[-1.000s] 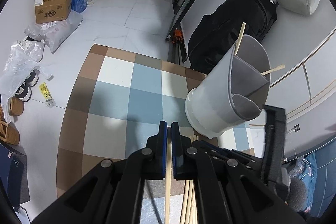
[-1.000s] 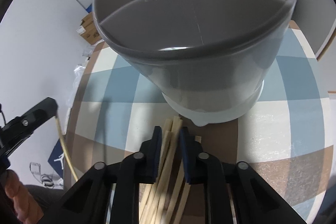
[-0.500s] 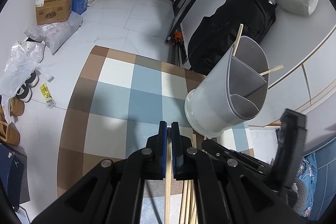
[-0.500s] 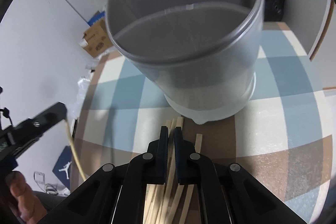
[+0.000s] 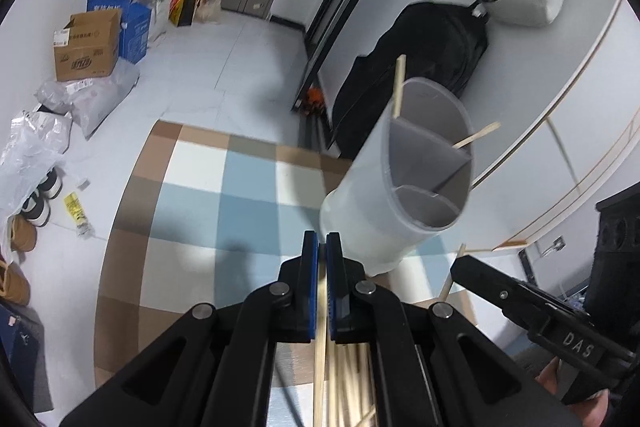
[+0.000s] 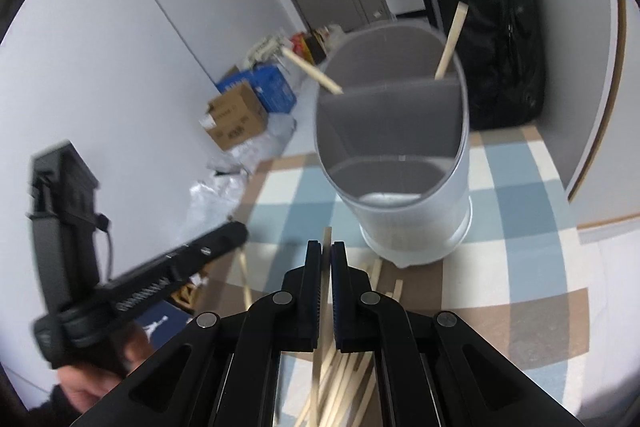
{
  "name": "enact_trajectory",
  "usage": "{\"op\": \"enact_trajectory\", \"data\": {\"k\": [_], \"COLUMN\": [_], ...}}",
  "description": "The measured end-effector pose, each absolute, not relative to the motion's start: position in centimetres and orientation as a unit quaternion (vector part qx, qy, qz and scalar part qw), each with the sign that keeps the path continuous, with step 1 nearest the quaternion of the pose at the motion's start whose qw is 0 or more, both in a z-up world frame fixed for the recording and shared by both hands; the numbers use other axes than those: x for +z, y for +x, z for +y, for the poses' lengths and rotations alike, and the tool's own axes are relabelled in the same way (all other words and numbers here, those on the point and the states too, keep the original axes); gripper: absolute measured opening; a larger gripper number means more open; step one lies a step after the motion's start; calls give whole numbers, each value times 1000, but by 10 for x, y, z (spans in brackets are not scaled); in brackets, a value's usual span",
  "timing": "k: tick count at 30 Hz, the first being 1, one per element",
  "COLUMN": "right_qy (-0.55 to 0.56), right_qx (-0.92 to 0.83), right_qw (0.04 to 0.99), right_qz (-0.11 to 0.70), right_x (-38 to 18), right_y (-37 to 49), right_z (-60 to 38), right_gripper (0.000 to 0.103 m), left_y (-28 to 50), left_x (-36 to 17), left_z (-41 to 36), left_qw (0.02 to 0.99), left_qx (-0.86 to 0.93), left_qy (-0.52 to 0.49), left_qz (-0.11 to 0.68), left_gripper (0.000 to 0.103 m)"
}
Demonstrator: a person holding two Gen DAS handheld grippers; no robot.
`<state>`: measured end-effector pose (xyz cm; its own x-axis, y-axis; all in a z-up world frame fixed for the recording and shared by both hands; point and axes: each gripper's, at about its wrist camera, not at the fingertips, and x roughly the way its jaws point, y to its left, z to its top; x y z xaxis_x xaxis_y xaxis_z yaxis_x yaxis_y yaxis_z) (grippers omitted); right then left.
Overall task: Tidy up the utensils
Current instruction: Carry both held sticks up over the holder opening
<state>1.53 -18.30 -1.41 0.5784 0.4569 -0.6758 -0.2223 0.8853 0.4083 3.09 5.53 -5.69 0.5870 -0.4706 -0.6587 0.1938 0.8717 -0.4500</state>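
Both tongs clamped on one chopstick each, near the gray holder

Left tongs [image 5: 322,247] closed tight on a wooden chopstick [image 5: 320,355]; right tongs [image 6: 325,255] pinch another chopstick [image 6: 326,239], tip poking above the pads. Divided gray holder [image 6: 400,163] stands on the checkered bench cloth [image 5: 192,195], just beyond both tongs, w/ two chopsticks [image 6: 450,43] in its far compartment. Loose chopstick pile [image 6: 344,375] lies on the cloth at holder's near side, under the tongs.
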Motion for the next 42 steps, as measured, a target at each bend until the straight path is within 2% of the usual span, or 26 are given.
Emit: {"op": "enact_trajectory", "data": {"k": [20, 42], "right_qy": [126, 129], "right_qx": [214, 196], "right_qw": [909, 929], "right_qz": [335, 287], "right_x": [36, 97], "right_y": [-1, 9], "right_z": [-207, -241], "right_gripper": [4, 4], "left_y": [29, 32], "left_x": [-14, 28], "left_z": [44, 6], "left_qw": [892, 914], "left_qx": [-189, -179], "left_qy": [-162, -80], "left_qz": [377, 356], "left_gripper": [0, 0]}}
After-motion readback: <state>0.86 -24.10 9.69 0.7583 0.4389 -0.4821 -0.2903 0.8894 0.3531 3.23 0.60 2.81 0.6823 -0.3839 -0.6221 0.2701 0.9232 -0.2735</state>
